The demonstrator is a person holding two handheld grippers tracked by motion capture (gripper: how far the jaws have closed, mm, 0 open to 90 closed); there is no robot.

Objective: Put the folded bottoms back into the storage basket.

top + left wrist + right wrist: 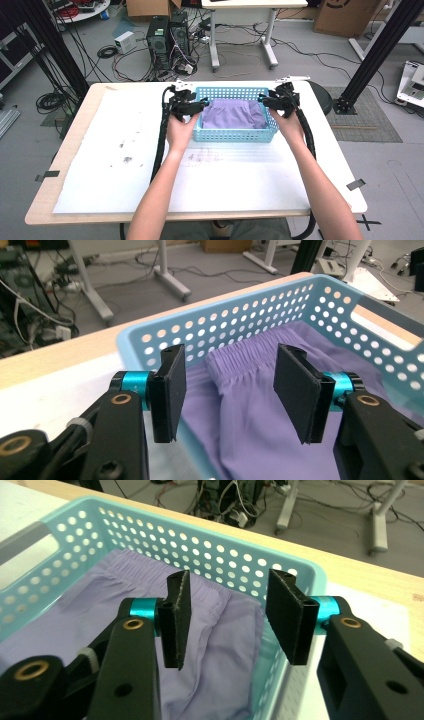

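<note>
Both forearms reached to the blue basket (235,134), where purple cloth (235,115) lay inside. Left gripper (192,106) and right gripper (272,101) hovered at its ends, jaws parted, grasping nothing.

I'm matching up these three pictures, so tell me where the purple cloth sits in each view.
High view: the purple cloth lies in the blue basket at the table's far middle.
Left gripper view: cloth at centre and lower right, beyond the open jaws.
Right gripper view: cloth at left and centre, behind the jaws.
Shared landmark: the basket's wall of round holes.
</note>
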